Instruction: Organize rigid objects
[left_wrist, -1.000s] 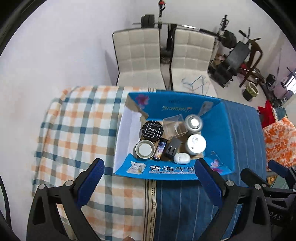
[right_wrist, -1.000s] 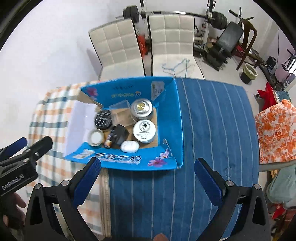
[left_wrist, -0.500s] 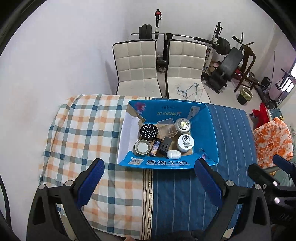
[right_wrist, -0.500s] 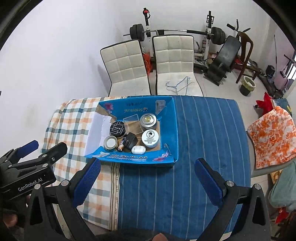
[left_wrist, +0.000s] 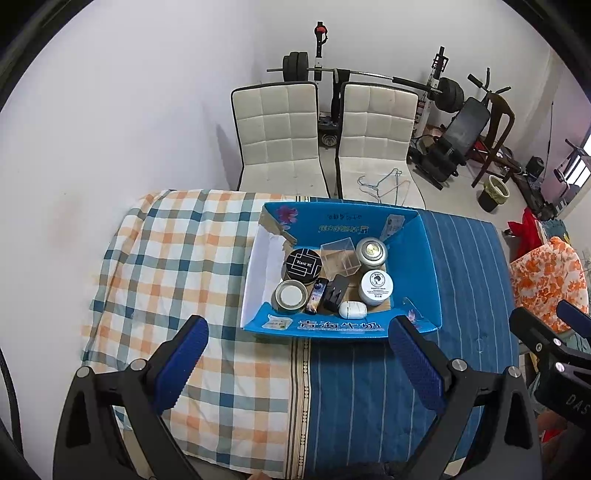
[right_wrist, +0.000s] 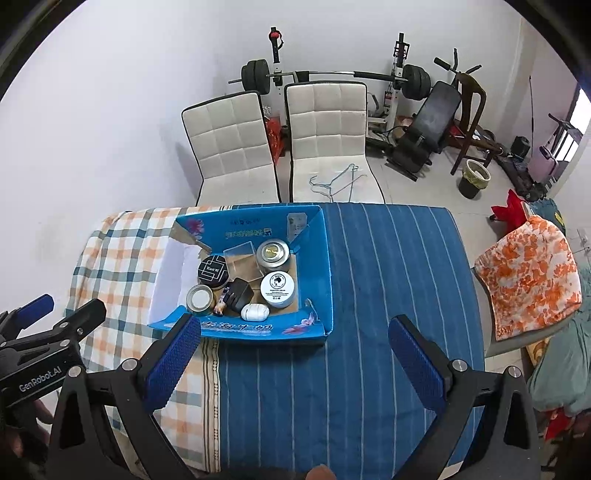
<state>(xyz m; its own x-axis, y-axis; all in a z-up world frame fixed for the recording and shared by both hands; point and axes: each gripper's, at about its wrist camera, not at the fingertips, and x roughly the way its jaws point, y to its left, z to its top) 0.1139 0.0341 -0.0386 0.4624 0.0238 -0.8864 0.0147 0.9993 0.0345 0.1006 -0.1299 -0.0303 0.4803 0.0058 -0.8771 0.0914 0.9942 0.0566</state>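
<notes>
A blue cardboard box (left_wrist: 428, 258) (right_wrist: 325, 254) lies open on the table. Inside it sit a black round tin (left_wrist: 303, 263), a clear plastic cube (left_wrist: 340, 258), a silver tin (left_wrist: 371, 251), a white jar (left_wrist: 376, 287) (right_wrist: 277, 289), a small metal tin (left_wrist: 291, 295), a black charger (left_wrist: 334, 293) and a white oval case (left_wrist: 352, 309) (right_wrist: 254, 312). My left gripper (left_wrist: 295, 363) hovers open, high above the table's near side. My right gripper (right_wrist: 291, 360) is open too, and holds nothing.
The table wears a checked cloth (left_wrist: 173, 266) on the left and a blue striped cloth (right_wrist: 388, 280) on the right. Two white chairs (left_wrist: 280, 136) stand behind it, with weight equipment (right_wrist: 332, 75) at the wall. An orange-patterned chair (right_wrist: 528, 273) stands at right.
Both grippers have risen and drawn back from the box, which now looks smaller and farther off. The objects in the box have not moved.
</notes>
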